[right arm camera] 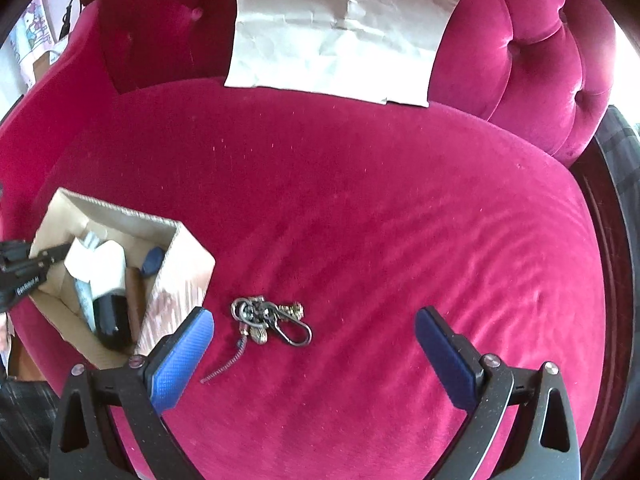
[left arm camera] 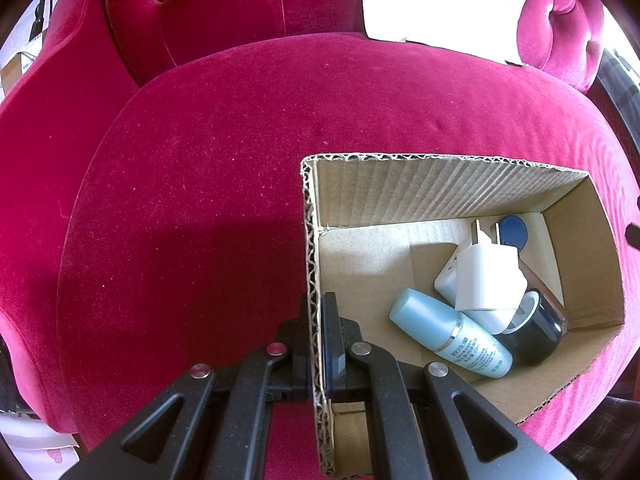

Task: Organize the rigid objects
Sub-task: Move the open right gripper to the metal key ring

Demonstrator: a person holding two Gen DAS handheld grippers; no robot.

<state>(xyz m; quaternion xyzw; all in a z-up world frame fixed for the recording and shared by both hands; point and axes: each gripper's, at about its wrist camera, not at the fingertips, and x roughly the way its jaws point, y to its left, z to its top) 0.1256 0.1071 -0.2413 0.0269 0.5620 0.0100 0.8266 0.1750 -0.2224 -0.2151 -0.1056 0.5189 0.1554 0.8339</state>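
Observation:
An open cardboard box (left arm camera: 440,188) sits on the red velvet seat. It holds a pale blue bottle (left arm camera: 452,332), a white plug adapter (left arm camera: 486,276), a black jar (left arm camera: 536,328) and a blue round lid (left arm camera: 514,232). My left gripper (left arm camera: 316,320) is shut on the box's left wall. The box also shows at the left of the right wrist view (right arm camera: 180,276), with the left gripper (right arm camera: 24,268) on its far side. My right gripper (right arm camera: 314,336) is open and empty, just above a metal keychain bunch (right arm camera: 272,320) that lies on the seat between its fingers.
The red velvet sofa seat (right arm camera: 380,220) spreads around, with a tufted backrest (right arm camera: 520,40) behind. A crumpled paper bag (right arm camera: 340,32) leans on the backrest. The seat's edge drops off at the right.

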